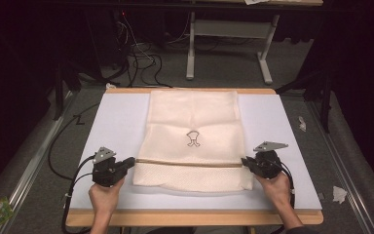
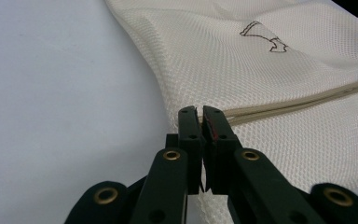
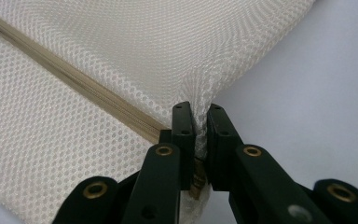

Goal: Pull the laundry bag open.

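A cream mesh bag [image 1: 193,139] lies flat in the middle of the white table top [image 1: 112,122], with a small dark outline print [image 1: 193,138] and a tan zipper seam [image 1: 190,163] running across it near the front. My left gripper [image 1: 132,161] is shut on the bag's left edge at the seam; the mesh [image 2: 261,70] spreads away from its jaws [image 2: 199,112]. My right gripper [image 1: 244,162] is shut on the bag's right edge at the same seam, with mesh [image 3: 121,60] bunched between its jaws [image 3: 199,109].
The table has a wooden rim [image 1: 190,218] along the front and back. Cables [image 1: 63,146] trail off its left side. A metal frame [image 1: 229,44] stands on the floor beyond. Paper scraps [image 1: 339,194] lie on the floor at right.
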A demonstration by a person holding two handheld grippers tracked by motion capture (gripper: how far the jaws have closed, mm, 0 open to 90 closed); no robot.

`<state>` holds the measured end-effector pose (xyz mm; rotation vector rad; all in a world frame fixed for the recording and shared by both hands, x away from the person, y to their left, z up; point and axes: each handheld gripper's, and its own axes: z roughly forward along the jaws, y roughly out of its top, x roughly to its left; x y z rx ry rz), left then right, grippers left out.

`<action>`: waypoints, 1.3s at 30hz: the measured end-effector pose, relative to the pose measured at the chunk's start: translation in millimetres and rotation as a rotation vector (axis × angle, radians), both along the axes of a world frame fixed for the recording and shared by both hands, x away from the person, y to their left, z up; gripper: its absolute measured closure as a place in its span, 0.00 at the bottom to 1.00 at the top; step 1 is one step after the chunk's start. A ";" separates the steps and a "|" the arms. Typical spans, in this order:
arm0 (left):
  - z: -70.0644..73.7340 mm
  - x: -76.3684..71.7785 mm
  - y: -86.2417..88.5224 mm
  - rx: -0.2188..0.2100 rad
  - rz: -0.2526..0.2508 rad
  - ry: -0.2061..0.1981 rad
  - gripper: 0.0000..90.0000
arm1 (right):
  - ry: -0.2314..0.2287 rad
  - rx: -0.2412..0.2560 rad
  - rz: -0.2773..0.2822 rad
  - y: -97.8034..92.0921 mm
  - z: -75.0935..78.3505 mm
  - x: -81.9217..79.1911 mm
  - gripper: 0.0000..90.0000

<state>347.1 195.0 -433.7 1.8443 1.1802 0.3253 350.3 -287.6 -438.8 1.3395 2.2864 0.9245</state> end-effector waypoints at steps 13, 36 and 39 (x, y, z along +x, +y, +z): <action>-11.0 1.5 -5.4 0.022 -0.006 0.061 0.97 | 0.018 0.035 -0.008 -6.8 -11.7 0.1 0.90; -17.7 0.4 -20.3 0.037 -0.029 -0.015 0.75 | -0.033 0.070 -0.014 -11.6 -7.3 -12.8 0.63; -10.2 1.9 -17.2 0.016 -0.008 -0.049 0.69 | -0.066 0.085 -0.006 -13.8 0.8 -14.8 0.63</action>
